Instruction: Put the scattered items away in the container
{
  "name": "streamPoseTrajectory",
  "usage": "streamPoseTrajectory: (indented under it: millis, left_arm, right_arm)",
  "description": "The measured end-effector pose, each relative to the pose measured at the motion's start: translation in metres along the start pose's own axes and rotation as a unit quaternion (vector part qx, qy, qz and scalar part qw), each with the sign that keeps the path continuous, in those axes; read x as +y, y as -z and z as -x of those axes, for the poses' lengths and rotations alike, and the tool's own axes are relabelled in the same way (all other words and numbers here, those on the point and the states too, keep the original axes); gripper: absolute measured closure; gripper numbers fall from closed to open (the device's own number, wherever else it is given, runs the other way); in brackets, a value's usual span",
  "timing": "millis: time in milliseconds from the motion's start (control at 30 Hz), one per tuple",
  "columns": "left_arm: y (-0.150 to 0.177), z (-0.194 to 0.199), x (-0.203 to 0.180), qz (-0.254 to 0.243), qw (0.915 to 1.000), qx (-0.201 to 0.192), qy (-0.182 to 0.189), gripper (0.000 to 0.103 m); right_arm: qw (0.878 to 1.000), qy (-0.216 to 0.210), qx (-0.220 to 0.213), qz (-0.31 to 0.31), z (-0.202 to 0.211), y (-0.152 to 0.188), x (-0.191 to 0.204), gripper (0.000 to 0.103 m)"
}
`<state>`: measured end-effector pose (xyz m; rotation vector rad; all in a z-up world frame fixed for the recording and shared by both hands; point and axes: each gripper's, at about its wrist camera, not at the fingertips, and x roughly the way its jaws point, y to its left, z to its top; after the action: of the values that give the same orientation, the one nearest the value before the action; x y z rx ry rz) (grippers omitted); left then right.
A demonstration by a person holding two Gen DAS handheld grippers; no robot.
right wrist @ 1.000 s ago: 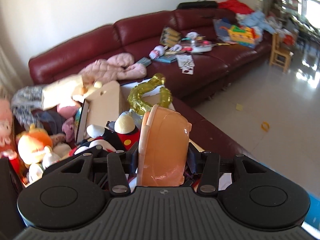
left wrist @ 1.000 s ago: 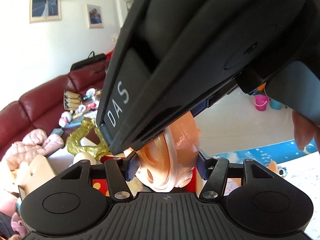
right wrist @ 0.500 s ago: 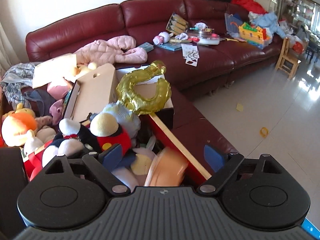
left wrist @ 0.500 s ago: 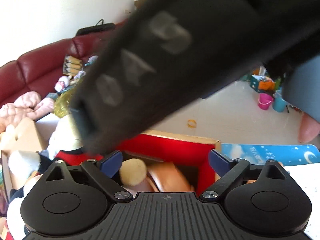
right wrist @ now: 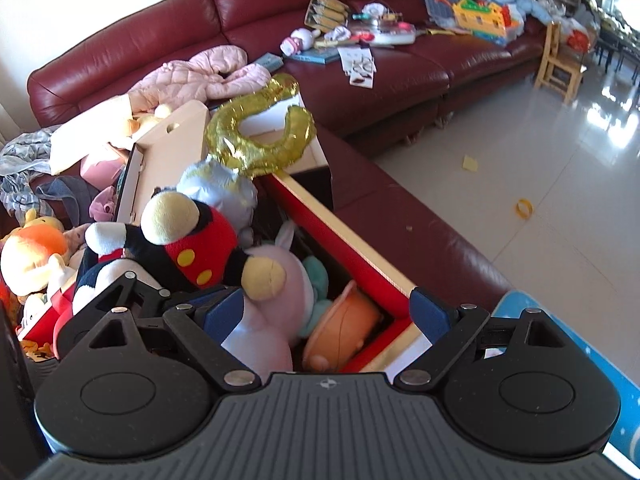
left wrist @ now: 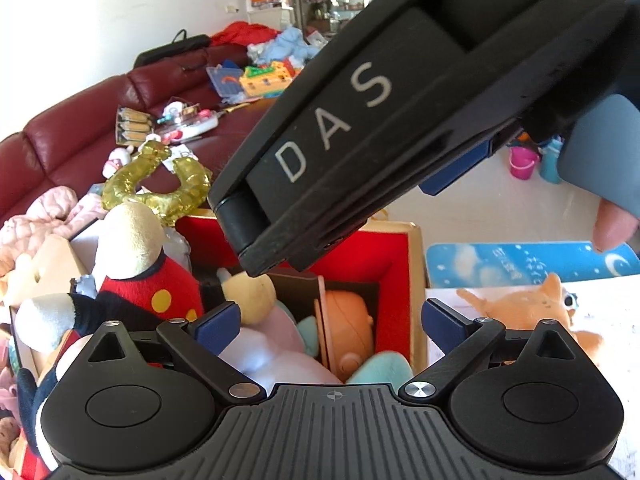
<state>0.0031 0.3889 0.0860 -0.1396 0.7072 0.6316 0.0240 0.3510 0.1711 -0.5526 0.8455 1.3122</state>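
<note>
Container (left wrist: 400,256): red-lined box w/ tan cardboard rim, sits beside maroon sofa, packed w/ toys. Orange plastic toy (left wrist: 348,324) lies inside it at near corner, wedged against red wall next to pink plush (right wrist: 276,292) & teal plush bit.

Left gripper (left wrist: 330,320): hovers over box, pointing down into it; blue-padded fingers spread wide, nothing between them. Right gripper's body crosses left wrist view from upper R, black w/ white "DAS" lettering, nose tilted down toward box; a bare fingertip shows under its handle at far R.

Right gripper (right wrist: 328,312): also above box, angled down; jaws wide apart, holding nothing; orange toy sits below the gap, not touched.

Surface/room: white tabletop (left wrist: 500,300) at R of box w/ orange cat plush (left wrist: 532,308) lying on it; blue starry mat (left wrist: 520,264) beyond. Pale glossy tile floor (right wrist: 520,140), yellow ring (right wrist: 524,208) on it. Maroon leather sofa (right wrist: 280,12) runs L-shaped, strewn w/ books, papers, toy bricks, pink puffy jacket (right wrist: 196,76). Small wooden chair (right wrist: 556,64) far R.

Materials: Mickey plush (right wrist: 188,244) soft, red shorts w/ yellow dots, lying across box's toy heap. Gold foil balloon (right wrist: 260,128) crinkly, curved, rests on open white carton (right wrist: 168,160) behind. Silver foil balloon (right wrist: 220,192) just behind Mickey. Gripper bodies matte black, ribbed
</note>
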Motion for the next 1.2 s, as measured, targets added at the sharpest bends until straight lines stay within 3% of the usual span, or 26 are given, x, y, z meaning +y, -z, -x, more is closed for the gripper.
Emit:
streamPoseTrajectory:
  millis: [33,100,233,400,600,767,1200]
  left_arm:
    - [0.000,0.001,-0.003,-0.004,1.0000,0.002,-0.002,0.000]
    - [0.024,0.043,0.005,-0.011,0.9999,0.005,-0.012,0.000]
    - [0.038,0.056,0.015,-0.008,0.9993,0.032,-0.016,0.000]
    - [0.038,0.074,0.019,-0.005,0.9975,0.070,-0.010,0.000]
    - [0.038,0.094,0.025,-0.017,0.9958,0.083,-0.034,0.000]
    - [0.024,0.106,0.048,-0.004,0.9944,0.103,-0.020,0.000]
    - [0.036,0.124,0.045,-0.037,0.9888,0.138,-0.043,0.000]
  right_arm:
    - [1.000,0.001,0.002,0.002,0.001,0.001,0.001,0.010]
    - [1.000,0.003,0.007,0.006,0.003,0.004,0.003,0.009]
    - [1.000,0.009,0.012,0.014,0.006,0.011,0.009,0.006]
    - [0.999,0.012,0.025,0.035,0.005,0.018,0.020,0.005]
    - [0.995,0.028,0.047,0.082,0.000,0.023,0.036,0.004]
    - [0.992,0.043,0.062,0.096,-0.003,0.020,0.039,0.002]
    - [0.983,0.022,0.119,0.136,-0.021,0.036,0.052,0.002]
